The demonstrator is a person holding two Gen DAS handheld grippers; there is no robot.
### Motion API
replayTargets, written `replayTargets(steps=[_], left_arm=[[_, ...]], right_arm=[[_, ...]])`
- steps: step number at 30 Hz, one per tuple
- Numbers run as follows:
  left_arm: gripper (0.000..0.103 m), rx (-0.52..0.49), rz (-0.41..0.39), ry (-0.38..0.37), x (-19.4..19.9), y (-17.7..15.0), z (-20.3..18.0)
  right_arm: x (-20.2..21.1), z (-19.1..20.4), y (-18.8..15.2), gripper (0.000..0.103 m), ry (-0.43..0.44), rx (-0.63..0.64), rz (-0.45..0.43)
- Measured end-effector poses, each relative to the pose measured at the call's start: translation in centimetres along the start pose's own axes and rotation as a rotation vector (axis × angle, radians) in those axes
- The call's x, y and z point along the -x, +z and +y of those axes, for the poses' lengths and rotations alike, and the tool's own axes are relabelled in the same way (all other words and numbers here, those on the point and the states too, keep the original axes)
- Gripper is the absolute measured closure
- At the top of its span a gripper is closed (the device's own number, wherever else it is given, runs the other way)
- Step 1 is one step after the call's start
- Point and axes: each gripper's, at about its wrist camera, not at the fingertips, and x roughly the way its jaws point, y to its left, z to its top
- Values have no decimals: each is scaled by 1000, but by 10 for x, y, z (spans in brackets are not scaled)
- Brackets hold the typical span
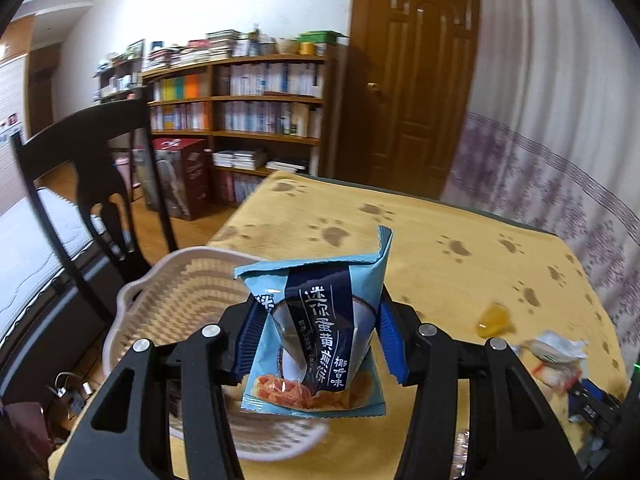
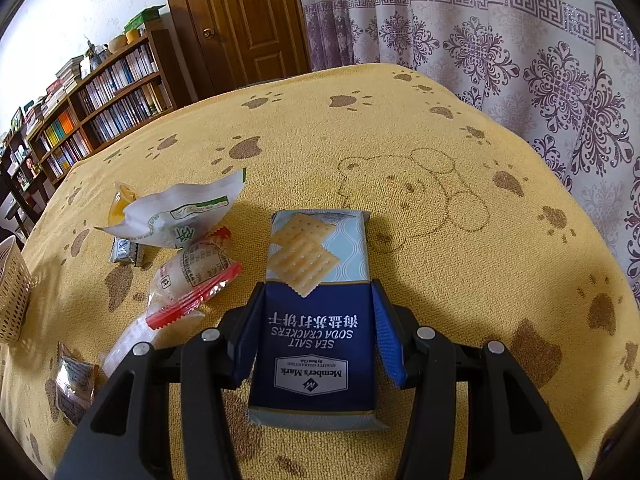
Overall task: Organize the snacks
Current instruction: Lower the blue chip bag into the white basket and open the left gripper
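Snacks are half sorted: the left gripper pinches a blue cookie packet above the white basket, while the right gripper, jaws open around the cracker pack on the desk, may push it away when closing.

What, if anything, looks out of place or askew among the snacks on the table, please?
Nothing looks spilled or damaged. The loose snacks, a white-and-green packet lying partly over a red-edged packet, sit in an untidy heap on the table, outside the basket. The left gripper holds a blue cookie packet crumpled at the sides.
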Motion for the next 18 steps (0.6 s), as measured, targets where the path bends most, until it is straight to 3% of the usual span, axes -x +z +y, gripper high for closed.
replayTargets(steps=[8, 9, 12, 16, 18], left_arm=[[49, 101, 26, 108, -18, 2, 51], [46, 118, 31, 123, -21, 1, 56], [24, 154, 26, 168, -25, -3, 67], [10, 133, -27, 228, -17, -4, 70], [8, 117, -52, 257, -12, -5, 68]], right_arm=[[0, 0, 0, 52, 0, 0, 0], [0, 0, 0, 52, 0, 0, 0], [0, 0, 0, 52, 0, 0, 0], [0, 0, 0, 52, -1, 1, 0], [0, 1, 0, 52, -2, 2, 0]])
